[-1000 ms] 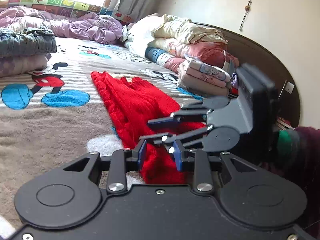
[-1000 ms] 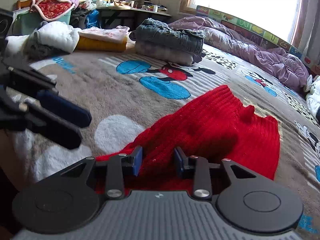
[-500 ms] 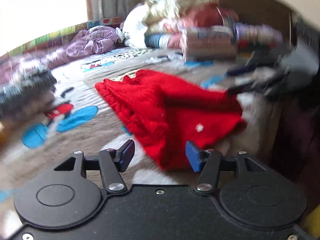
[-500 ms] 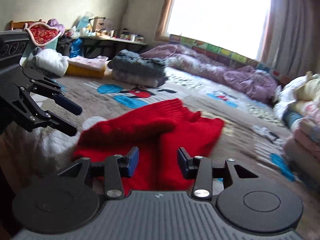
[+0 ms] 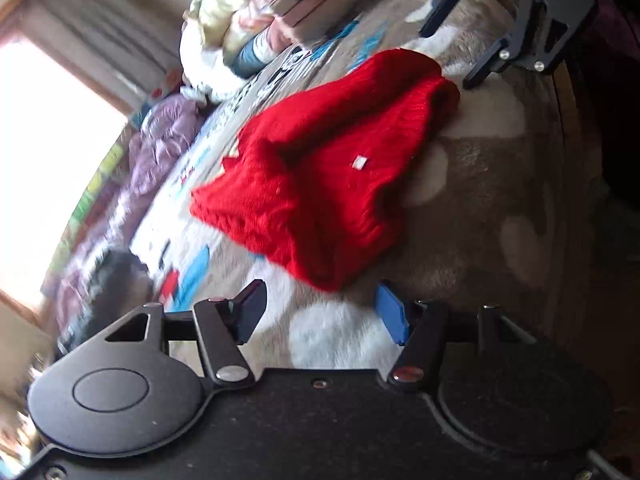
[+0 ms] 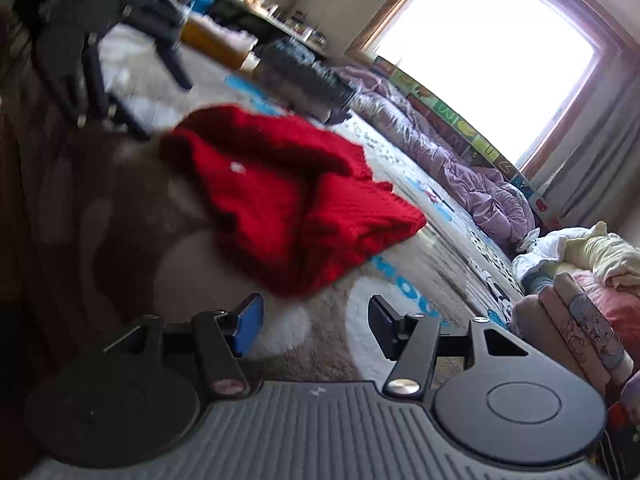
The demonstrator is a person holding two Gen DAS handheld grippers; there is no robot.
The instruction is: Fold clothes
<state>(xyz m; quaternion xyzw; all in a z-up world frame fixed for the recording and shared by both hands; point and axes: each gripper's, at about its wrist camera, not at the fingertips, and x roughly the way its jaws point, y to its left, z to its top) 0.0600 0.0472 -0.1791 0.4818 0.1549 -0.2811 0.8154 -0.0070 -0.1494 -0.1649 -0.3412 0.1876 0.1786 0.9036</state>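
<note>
A red knit sweater [image 5: 320, 168] lies folded in a loose heap on the patterned bedspread, a small white tag showing on it; the right wrist view has the same sweater [image 6: 288, 196]. My left gripper [image 5: 320, 314] is open and empty, held back from the sweater's near edge. My right gripper [image 6: 314, 326] is also open and empty, just short of the sweater's other side. Each gripper shows in the other's view: the right gripper [image 5: 472, 28] at top right, the left gripper [image 6: 136, 60] at top left. Both views are tilted and blurred.
A purple quilt [image 6: 460, 172] runs along the window side of the bed. Folded clothes and bedding [image 6: 580, 292] are stacked near the headboard, and a grey folded stack [image 6: 304, 84] lies beyond the sweater. A cluttered desk [image 6: 256, 12] stands at the far wall.
Both grippers let go of the red sweater and opened. They pulled back from it and tilted, leaving the sweater folded over on the bed.
</note>
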